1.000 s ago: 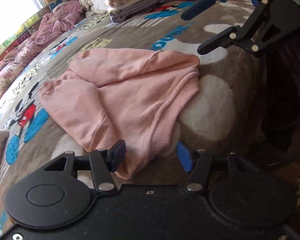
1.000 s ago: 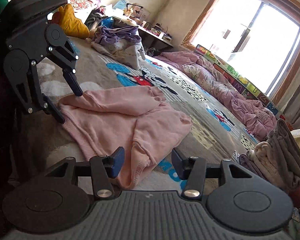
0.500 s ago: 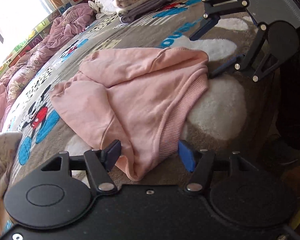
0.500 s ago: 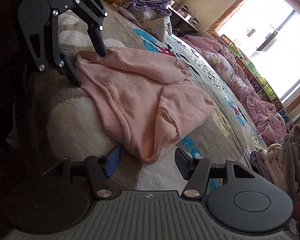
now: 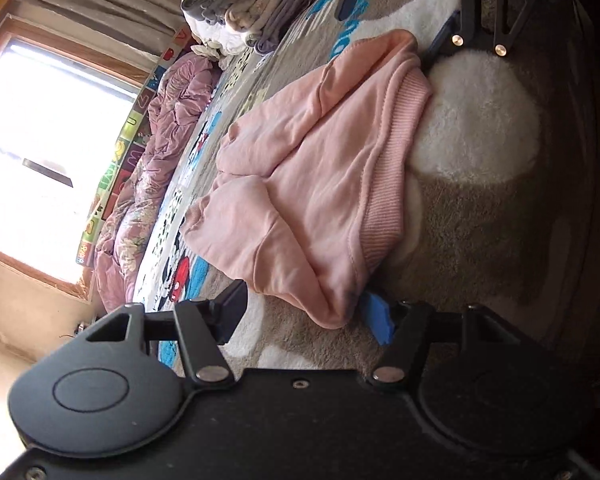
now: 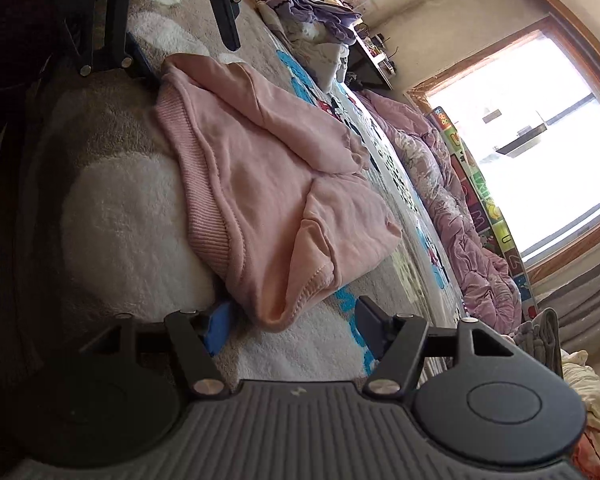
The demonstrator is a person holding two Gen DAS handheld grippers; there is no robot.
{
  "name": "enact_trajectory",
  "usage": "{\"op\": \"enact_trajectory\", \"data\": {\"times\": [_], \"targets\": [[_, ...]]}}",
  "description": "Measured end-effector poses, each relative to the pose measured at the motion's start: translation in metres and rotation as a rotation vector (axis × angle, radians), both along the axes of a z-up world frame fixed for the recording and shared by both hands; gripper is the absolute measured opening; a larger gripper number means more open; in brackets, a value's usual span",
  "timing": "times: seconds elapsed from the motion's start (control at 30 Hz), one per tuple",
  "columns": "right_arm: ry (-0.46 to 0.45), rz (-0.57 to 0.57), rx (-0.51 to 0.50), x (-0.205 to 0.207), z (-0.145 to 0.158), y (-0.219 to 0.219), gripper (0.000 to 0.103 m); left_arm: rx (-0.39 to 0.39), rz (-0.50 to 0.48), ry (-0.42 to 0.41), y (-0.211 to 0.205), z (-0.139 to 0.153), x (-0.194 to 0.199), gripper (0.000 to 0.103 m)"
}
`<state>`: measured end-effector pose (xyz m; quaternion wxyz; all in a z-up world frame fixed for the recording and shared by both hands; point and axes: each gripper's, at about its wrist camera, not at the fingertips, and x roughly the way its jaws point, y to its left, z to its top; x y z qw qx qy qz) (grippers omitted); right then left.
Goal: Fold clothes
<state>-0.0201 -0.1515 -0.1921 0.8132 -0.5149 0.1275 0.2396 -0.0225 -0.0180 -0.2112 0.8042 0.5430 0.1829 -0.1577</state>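
A pink sweatshirt [image 5: 320,168] lies crumpled on the cartoon-print blanket [image 5: 480,240], its ribbed hem toward me. My left gripper [image 5: 304,316] is open and tilted sideways, and its fingers straddle the near hem corner. My right gripper [image 6: 294,326] is also open and tilted, with the sweatshirt's [image 6: 268,168] other hem corner between its fingers. Each view shows the other gripper at the far end of the hem: the right gripper [image 5: 396,20] and the left gripper [image 6: 184,46]. Neither has closed on the cloth.
A stack of folded grey and white clothes [image 5: 252,12] sits beyond the sweatshirt. A purple quilt [image 5: 152,152] runs along the window side. A loose pile of purple and white clothes [image 6: 320,12] lies at the other end. A bright window [image 6: 540,128] is behind.
Both grippers have rolled sideways and moved in low onto the two hem corners. The sweatshirt itself has barely shifted. Both stay open.
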Motion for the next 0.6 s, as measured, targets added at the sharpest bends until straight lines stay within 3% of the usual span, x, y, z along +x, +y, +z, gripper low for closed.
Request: {"op": "enact_trajectory", "data": {"times": [0.17, 0.23, 0.33, 0.5, 0.6], "targets": [[-0.034, 0.002, 0.009, -0.004, -0.003, -0.004, 0.066, 0.042, -0.027, -0.098, 0.004, -0.01, -0.01, 0.06], [-0.016, 0.009, -0.027, -0.011, -0.001, -0.002, 0.059, 0.074, -0.028, -0.078, 0.006, -0.01, -0.013, 0.054], [-0.015, 0.013, -0.042, -0.018, -0.003, -0.001, 0.058, 0.087, -0.023, -0.048, 0.009, -0.009, -0.016, 0.046], [-0.012, 0.015, -0.005, 0.003, -0.003, 0.007, 0.058, 0.126, -0.041, -0.096, 0.0, -0.017, -0.01, 0.046], [-0.023, 0.019, -0.002, 0.0, -0.004, 0.006, 0.057, 0.112, -0.035, -0.114, 0.006, -0.014, -0.016, 0.047]]}}
